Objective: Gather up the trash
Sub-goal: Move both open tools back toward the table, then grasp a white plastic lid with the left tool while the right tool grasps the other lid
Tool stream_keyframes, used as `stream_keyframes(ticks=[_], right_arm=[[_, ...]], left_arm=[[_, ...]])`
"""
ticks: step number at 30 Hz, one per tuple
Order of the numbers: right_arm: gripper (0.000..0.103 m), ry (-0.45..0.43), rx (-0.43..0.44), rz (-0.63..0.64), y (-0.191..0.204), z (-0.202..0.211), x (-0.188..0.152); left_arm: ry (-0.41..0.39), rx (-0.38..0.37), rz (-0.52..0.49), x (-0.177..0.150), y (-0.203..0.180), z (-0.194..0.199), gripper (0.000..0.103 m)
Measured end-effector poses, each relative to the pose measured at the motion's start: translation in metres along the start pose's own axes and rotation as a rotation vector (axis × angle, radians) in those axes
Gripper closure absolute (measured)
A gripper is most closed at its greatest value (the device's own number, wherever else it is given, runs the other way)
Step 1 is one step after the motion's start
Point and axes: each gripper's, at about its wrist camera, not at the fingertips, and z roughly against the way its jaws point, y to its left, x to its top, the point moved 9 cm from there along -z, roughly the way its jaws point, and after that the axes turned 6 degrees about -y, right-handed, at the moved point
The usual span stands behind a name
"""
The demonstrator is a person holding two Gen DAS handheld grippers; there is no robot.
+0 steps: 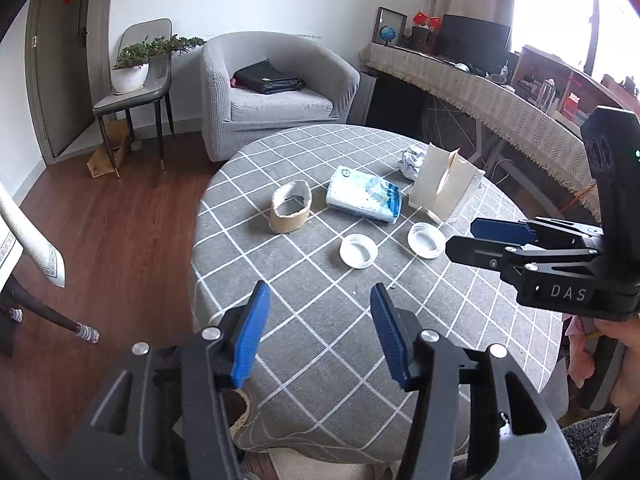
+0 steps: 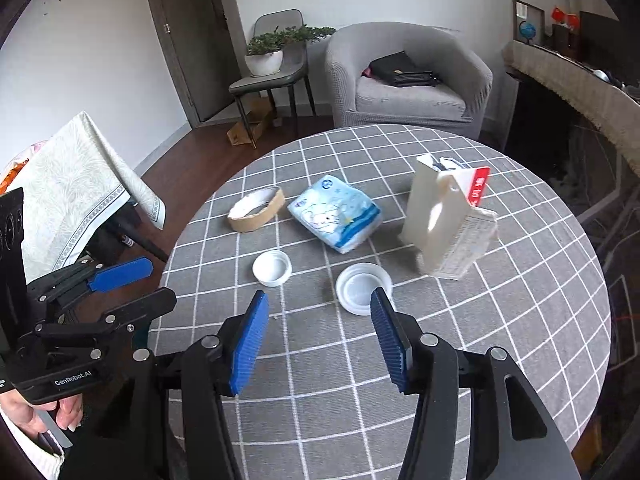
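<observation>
We hold both tools over the near edge of the round checked surface (image 2: 500, 320), nothing collected yet. Left tool (image 1: 316, 320) has its jaws apart and empty; right tool (image 2: 318, 326) likewise, its jaws just short of a white lid (image 2: 362, 288). Second white lid (image 2: 272, 267) sits beside it. Farther on lie a cardboard tape core (image 2: 256, 210), a blue tissue pack (image 2: 334, 212), and an upright white paper bag (image 2: 444, 220) with unreadable red print. All trash remains. Tool bodies read "DAS" and "GenRobot.AI".
</observation>
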Motion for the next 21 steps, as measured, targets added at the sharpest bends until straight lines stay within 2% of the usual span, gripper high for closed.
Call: stream_keyframes(ticks=[6,10,15,21], right_arm=[[0.045,0.012,-0.021,-0.045,-0.029,0.003,-0.01],[0.045,0.008,-0.037,-0.062,-0.042,0.005,-0.012],[0.045,0.026,-0.043,-0.054,-0.051,0.0,-0.016],[0.045,0.047,-0.044,-0.022,-0.049,-0.008,-0.023]], left_arm=[[0.037,-0.035,-0.018,0.004,-0.025,-0.032,0.046],[0.046,0.009,-0.08,0.006,-0.032,-0.051,0.046],[0.055,0.022,-0.07,0.008,-0.029,-0.065,0.046],[0.067,0.022,-0.086,0.008,-0.035,-0.07,0.063]])
